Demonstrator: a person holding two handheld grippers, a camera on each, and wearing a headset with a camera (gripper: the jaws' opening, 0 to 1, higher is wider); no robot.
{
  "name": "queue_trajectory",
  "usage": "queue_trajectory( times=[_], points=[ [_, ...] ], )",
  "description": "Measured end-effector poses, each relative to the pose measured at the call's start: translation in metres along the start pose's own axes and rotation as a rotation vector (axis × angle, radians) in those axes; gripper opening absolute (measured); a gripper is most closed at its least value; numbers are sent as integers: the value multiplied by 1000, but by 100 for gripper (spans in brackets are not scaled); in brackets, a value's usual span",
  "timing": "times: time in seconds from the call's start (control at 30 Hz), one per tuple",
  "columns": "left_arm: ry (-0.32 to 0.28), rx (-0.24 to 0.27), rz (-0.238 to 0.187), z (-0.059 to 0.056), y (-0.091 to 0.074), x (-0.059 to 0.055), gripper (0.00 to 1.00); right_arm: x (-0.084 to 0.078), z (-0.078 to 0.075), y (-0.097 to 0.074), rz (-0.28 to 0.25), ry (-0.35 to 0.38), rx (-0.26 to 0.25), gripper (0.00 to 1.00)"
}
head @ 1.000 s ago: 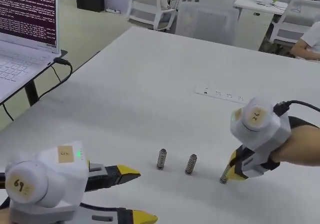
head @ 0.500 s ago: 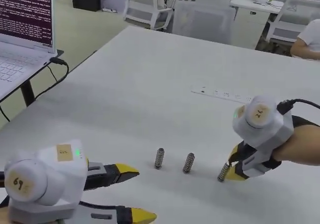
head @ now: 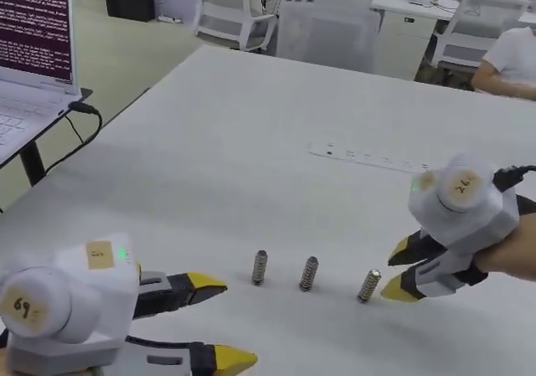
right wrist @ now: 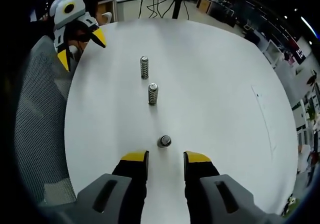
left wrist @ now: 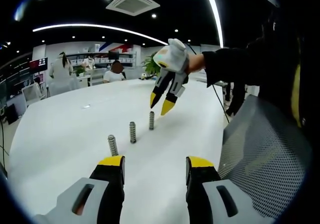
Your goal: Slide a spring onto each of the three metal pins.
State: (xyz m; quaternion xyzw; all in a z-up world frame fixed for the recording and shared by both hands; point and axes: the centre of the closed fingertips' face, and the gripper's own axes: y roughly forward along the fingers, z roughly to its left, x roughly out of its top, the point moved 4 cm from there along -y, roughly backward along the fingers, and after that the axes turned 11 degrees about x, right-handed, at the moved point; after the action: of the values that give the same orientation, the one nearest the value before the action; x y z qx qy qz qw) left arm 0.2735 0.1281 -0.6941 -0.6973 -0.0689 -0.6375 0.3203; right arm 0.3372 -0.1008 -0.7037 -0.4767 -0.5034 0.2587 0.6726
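Three metal pins stand in a row on the white table (head: 251,141), each with a spring on it: the left spring (head: 260,268), the middle spring (head: 309,274) and the right spring (head: 369,285). My right gripper (head: 392,275) is open just right of the right spring, not touching it. Its own view looks down on that spring (right wrist: 164,141) just ahead of the open jaws (right wrist: 165,156). My left gripper (head: 237,323) is open and empty near the front edge, left of the row. The row (left wrist: 132,132) stands ahead of it (left wrist: 155,161).
A laptop (head: 33,24) with a cable sits on a stand at the far left. A white power strip (head: 360,157) lies behind the pins. Office chairs and a seated person (head: 511,66) are beyond the table's far edge. A mesh chair (left wrist: 265,154) is close by.
My right gripper has opened and drawn back to the right, off the right spring, which stays on its pin. The head camera has shifted a little. The left gripper holds still.
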Motion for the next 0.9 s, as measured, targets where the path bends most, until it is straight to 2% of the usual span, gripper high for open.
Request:
queue_trajectory(
  times=[0.2,0.4,0.47,0.7,0.9],
  points=[
    [1,-1,-1,2,2,2,44,-3,6,-11,-85,40,-33,28],
    [8,-3,-2,4,4,6,45,-4,21,-25,-214,95,-61,30],
    [7,-3,-5,5,5,8,45,-7,26,-29,-235,105,-69,30],
    [3,-3,-12,4,7,10,45,-17,39,-37,-337,162,-105,31],
    [-3,2,-16,4,7,11,45,-23,44,-41,-436,206,-135,32]
  ],
)
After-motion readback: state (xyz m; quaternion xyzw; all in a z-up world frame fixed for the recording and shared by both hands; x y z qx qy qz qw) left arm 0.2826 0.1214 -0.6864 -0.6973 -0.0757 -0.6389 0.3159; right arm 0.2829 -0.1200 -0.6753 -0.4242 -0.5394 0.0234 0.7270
